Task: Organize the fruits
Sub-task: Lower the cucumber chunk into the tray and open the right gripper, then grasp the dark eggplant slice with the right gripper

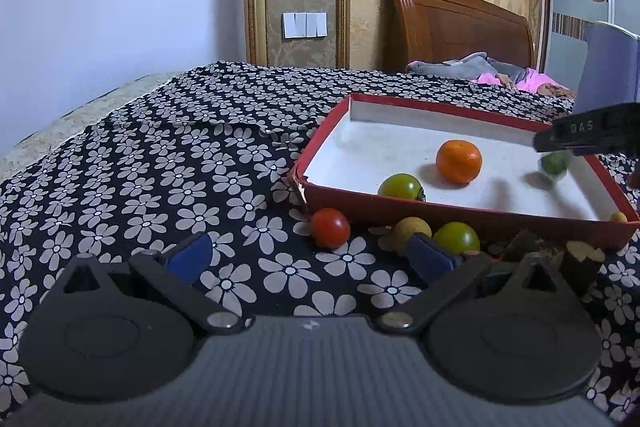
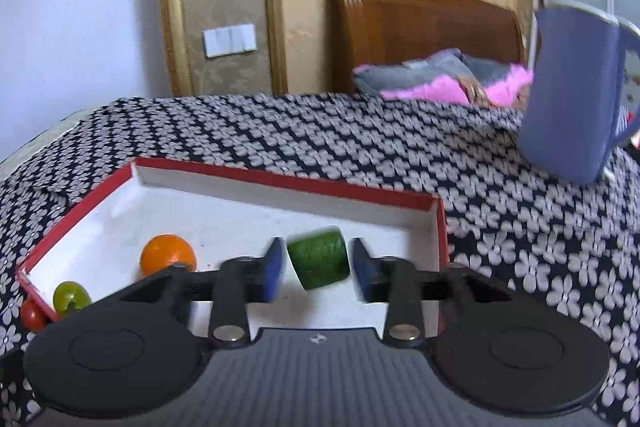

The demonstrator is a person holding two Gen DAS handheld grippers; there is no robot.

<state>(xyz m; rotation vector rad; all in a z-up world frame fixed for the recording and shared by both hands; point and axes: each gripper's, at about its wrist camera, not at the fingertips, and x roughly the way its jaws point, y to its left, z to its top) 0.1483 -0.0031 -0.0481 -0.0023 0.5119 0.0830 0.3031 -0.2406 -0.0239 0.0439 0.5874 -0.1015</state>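
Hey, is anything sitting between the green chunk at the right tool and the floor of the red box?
Nothing visible. The green chunk sits between the right tool's open pads, apart from both, over bare white box floor. The orange lies well off to the left.

Each gripper has a dark grey ribbed body (image 1: 312, 367) as its centre. On either side of that body sits a round black disc with a raised ring. Black link arms run forward from silver round pins at the body's front corners. The fingers (image 1: 192, 255) carry blue pads. A small white mark sits at the body's front edge. Beside the right gripper (image 2: 318, 269), seen from the left view, black casing bears pale letters, perhaps "DAS".
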